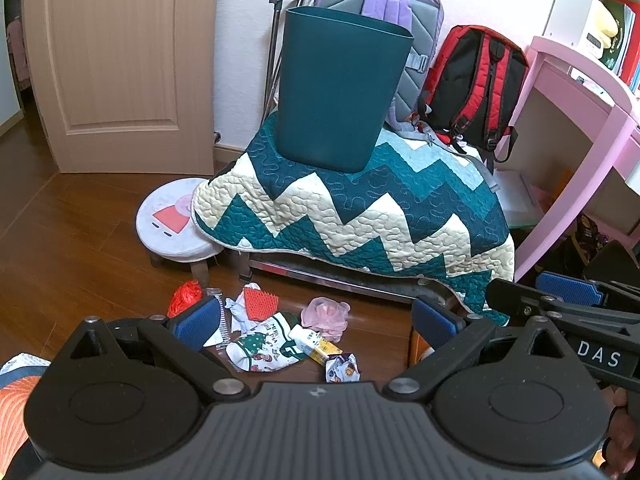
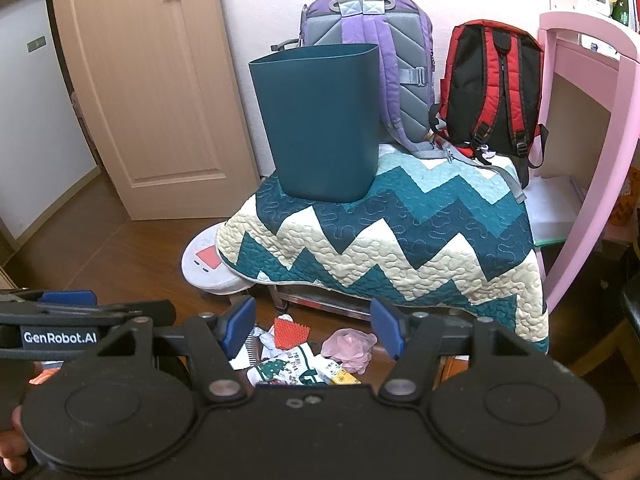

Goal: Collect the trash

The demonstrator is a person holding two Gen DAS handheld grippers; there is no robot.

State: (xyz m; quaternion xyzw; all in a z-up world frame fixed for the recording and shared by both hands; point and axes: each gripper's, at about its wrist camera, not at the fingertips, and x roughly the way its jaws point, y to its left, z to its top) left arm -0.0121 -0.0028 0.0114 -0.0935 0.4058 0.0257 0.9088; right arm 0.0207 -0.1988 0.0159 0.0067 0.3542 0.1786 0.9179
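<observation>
Both grippers hang over a small heap of litter on the wooden floor [image 1: 80, 216], likely so the person can size up the pile before picking. The left gripper [image 1: 316, 322] has its blue fingers [image 1: 198, 320] wide apart and holds nothing; the right gripper [image 2: 312, 326] is likewise spread and empty.

The trash lies near, just in front of a low table draped with a zigzag quilt [image 1: 360, 216]: a red crumpled wrapper [image 1: 185, 298] at the left, a red bristly pad [image 1: 261, 303], a printed Christmas sock [image 1: 264, 346], a pink mesh puff [image 1: 325, 314], a yellow packet [image 1: 320, 346] and a small snack wrapper [image 1: 342, 368] at the right.

A dark green bin [image 1: 340, 92] stands upright on the quilt, far from the pile and higher, probably set there as the drop point. A purple backpack [image 1: 400, 4] and a red backpack [image 1: 476, 84] lean against the wall behind it.

The right gripper's body reads "DAS" in the left view; the left gripper's reads "GenRobot.AI" in the right view. The sock's lettering is too small to read.
</observation>
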